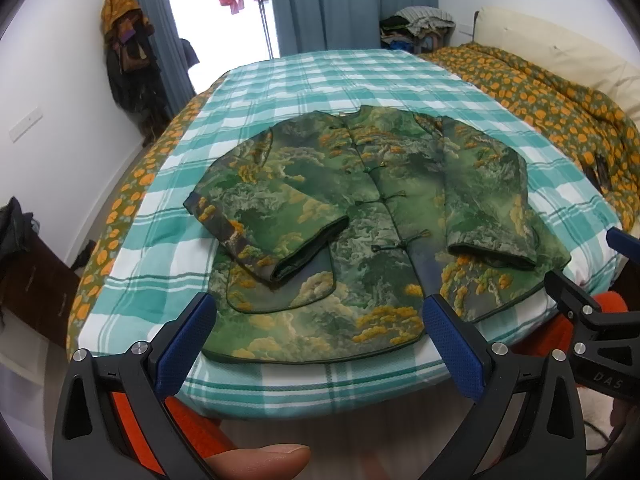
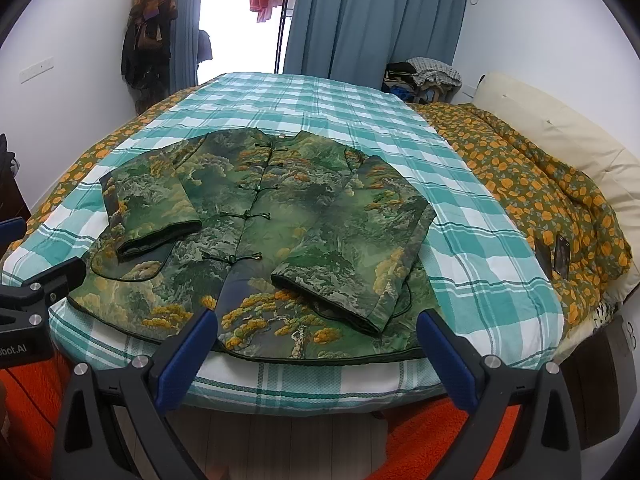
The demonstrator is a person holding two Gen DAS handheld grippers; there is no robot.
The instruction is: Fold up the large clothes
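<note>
The jacket (image 1: 360, 216) lies flat at the bed's (image 1: 280, 80) near edge, sleeves folded in. Left gripper (image 1: 316, 344) and right gripper (image 2: 318, 354) hover just short of its hem, both wide open and empty.

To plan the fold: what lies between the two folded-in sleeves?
Only the green landscape-print jacket's own buttoned front panel with knot buttons; both wrist views show it.

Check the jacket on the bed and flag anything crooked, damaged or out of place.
Nothing stands out. The green jacket lies flat and front-up on the checked sheet, its knot buttons fastened and both sleeves folded down over the body. No tears or stains show. Both tools hover open near the hem, touching nothing.
</note>
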